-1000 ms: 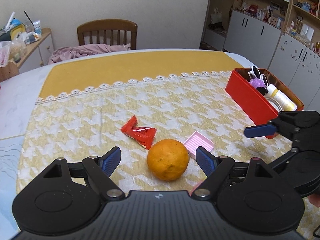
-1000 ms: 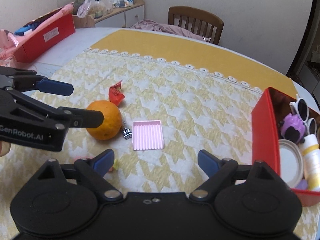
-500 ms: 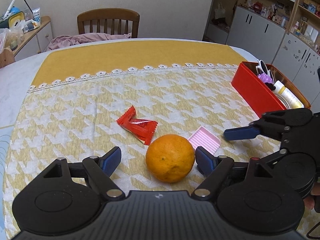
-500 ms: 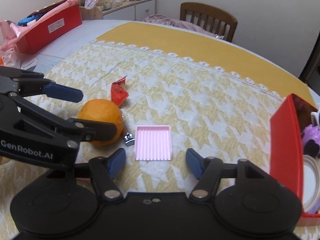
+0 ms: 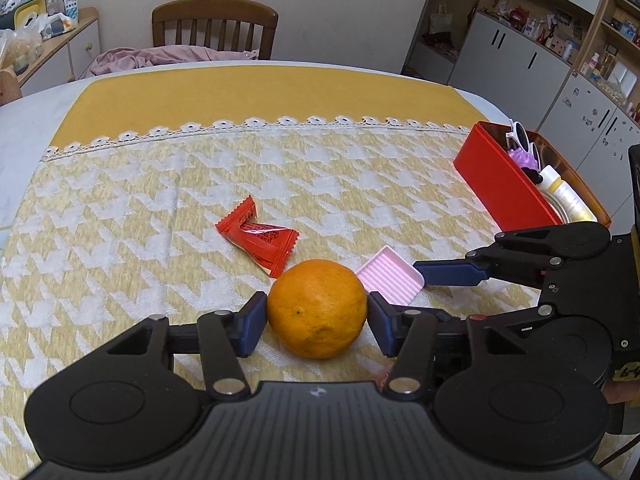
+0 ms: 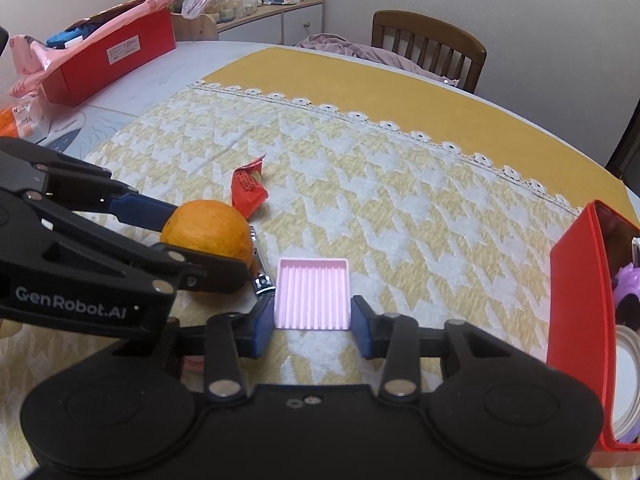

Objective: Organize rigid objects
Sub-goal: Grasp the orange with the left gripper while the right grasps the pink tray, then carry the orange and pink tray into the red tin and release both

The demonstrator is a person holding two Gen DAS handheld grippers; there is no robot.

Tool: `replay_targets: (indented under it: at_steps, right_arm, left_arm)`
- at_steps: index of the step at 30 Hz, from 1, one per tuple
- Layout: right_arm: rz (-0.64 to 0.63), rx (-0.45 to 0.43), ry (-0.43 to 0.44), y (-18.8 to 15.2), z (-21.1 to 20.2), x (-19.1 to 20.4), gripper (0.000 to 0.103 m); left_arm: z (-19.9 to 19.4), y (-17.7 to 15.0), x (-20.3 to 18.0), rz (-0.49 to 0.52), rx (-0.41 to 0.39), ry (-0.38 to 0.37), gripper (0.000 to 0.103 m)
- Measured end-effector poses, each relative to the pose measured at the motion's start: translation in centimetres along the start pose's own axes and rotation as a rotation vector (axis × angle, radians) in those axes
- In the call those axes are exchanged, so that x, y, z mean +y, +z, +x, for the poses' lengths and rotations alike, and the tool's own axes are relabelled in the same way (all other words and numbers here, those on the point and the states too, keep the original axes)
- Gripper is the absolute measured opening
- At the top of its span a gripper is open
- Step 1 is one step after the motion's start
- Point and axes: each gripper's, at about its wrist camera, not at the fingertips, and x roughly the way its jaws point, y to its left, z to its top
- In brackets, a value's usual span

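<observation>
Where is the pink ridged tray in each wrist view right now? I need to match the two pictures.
Left wrist: pink ridged tray right of centre, just behind the orange.
Right wrist: tray low centre, between the right gripper pads, jaws closing.
Shared landmark: red candy wrapper.

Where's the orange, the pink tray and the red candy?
orange (image 5: 316,308), left wrist view, middle of its peel
pink tray (image 6: 314,294), right wrist view, ribbed floor
red candy (image 5: 260,240), left wrist view, wrapper's middle

Table (image 5: 24,120) under yellow cloth (image 5: 160,240); orange (image 5: 316,312), wrapper (image 5: 260,238), pink tray (image 6: 314,294), perhaps clippers (image 6: 262,276).
</observation>
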Motion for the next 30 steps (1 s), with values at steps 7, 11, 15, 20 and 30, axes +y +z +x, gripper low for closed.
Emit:
replay_targets:
  at_steps: [7,11,15,20,30]
  right_arm:
    - [0.026,0.004,-0.034,-0.1,-0.7,-0.2,0.04]
    - [0.064,-0.007,-0.023,-0.2,-1.9,-0.8,0.04]
    - [0.077,-0.023,-0.029,-0.3,-3.4,-1.2,0.04]
    - [0.094,-0.044,-0.038,-0.4,-5.5,-1.9,0.04]
    - [0.153,-0.092,-0.037,-1.8,-10.4,-4.2,0.04]
  left_arm:
    - [-0.3,-0.1,-0.1,-0.013,0.005,0.038,0.053]
    - [-0.7,-0.1,0.0,-0.043,0.01,0.058,0.053]
    - [-1.5,0.0,0.0,-0.068,0.007,0.065,0.053]
    - [-2.7,0.3,0.0,-0.111,-0.003,0.065,0.053]
    - [-5.5,0.9,-1.3,-0.162,-0.023,0.063,0.053]
